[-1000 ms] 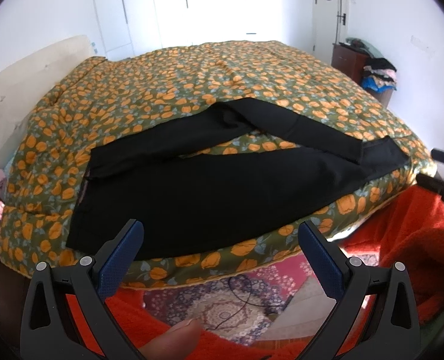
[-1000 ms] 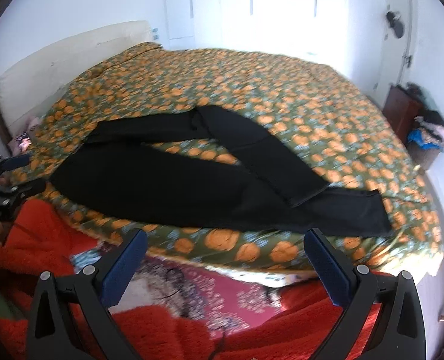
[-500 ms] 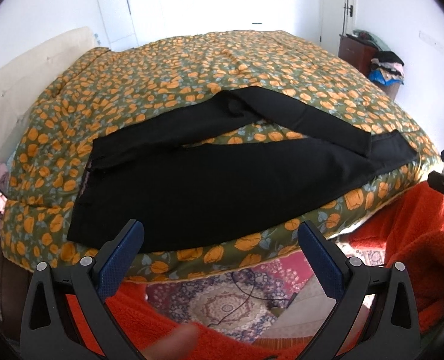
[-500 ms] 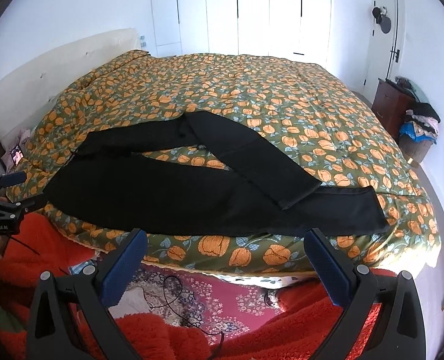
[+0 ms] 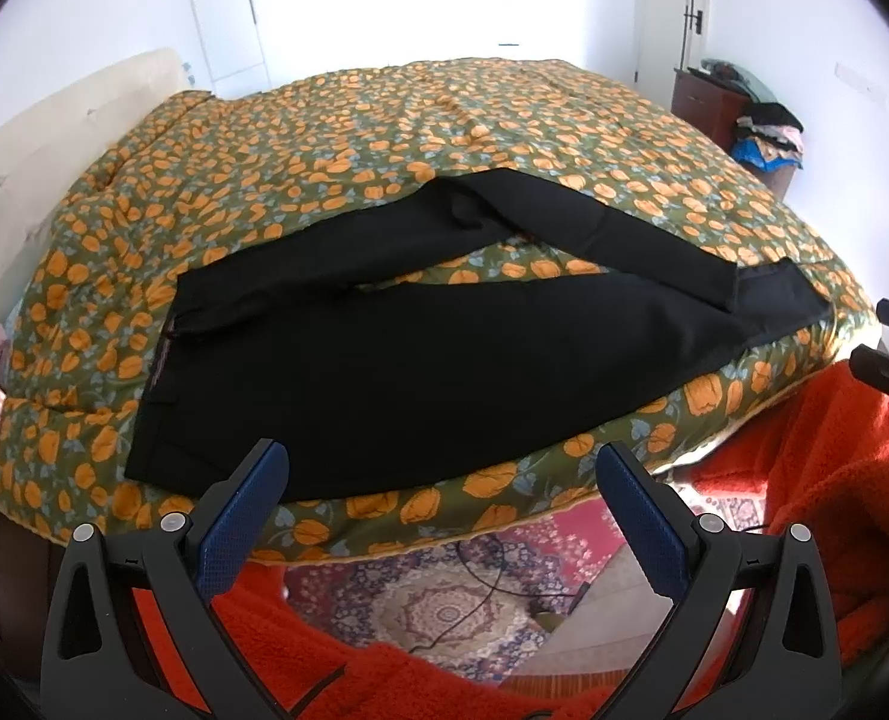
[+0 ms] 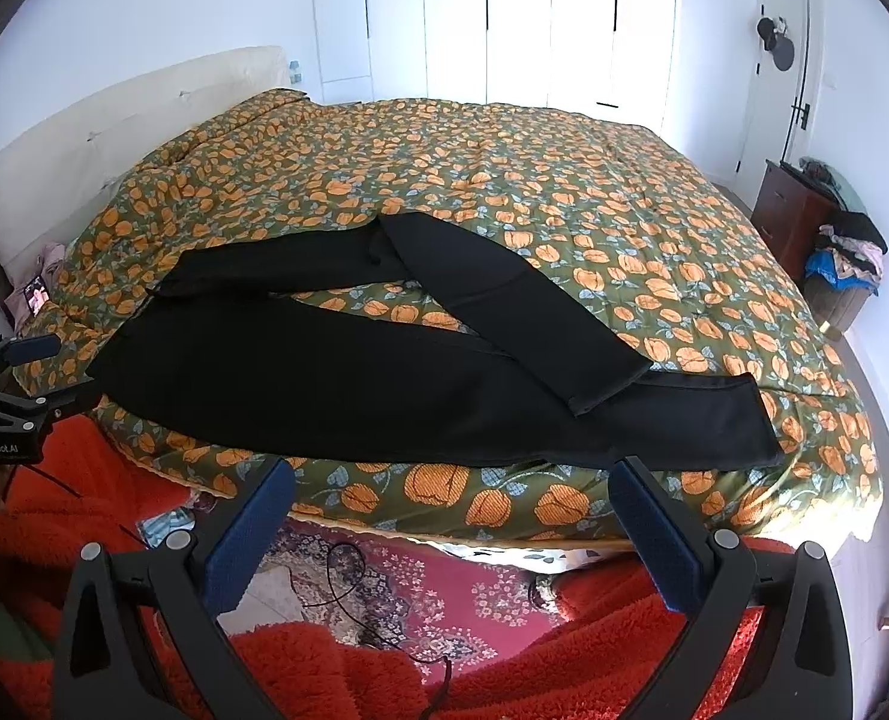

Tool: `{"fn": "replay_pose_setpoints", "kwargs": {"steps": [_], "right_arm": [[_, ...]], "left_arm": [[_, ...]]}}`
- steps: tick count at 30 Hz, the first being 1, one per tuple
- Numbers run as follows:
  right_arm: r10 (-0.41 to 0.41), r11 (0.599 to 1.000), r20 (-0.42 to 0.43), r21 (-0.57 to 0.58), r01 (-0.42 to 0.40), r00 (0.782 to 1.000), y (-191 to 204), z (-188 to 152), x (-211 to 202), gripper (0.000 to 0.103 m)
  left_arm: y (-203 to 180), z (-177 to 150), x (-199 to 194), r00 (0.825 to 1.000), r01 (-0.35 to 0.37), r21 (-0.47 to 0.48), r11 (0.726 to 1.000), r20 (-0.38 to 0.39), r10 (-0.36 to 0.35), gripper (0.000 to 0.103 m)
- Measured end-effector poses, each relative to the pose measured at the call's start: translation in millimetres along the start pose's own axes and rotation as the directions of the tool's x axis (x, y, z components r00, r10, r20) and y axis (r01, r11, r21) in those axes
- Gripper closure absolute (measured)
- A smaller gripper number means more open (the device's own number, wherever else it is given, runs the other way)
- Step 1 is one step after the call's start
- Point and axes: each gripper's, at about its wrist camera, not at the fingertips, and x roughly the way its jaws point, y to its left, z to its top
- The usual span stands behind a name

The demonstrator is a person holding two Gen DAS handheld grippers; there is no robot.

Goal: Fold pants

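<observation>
Black pants (image 5: 444,360) are lying along the near edge of the bed (image 6: 564,180), one leg bent back across the other, within easy reach; left tongs (image 5: 438,516) and right tongs (image 6: 453,525) are hovering spread and empty.

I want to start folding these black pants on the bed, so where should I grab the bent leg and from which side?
Take the far leg at its hem, which lies loose on top of the near leg. Come in from the bed's near edge with the right tongs, open and closest to it. The flat, free cuff edge probably lets one finger slide under.
</observation>
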Motion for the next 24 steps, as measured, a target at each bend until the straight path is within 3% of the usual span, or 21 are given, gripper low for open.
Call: {"fn": "replay_pose_setpoints", "kwargs": {"steps": [24], "right_arm": [[-0.002,0.999,-0.020,0.033,0.003,1.000,-4.6,-2.7,2.8,0.000]], "left_arm": [[0.9,0.4,-0.5,1.000,-0.001,0.002,1.000,-0.003,0.001,0.001]]}}
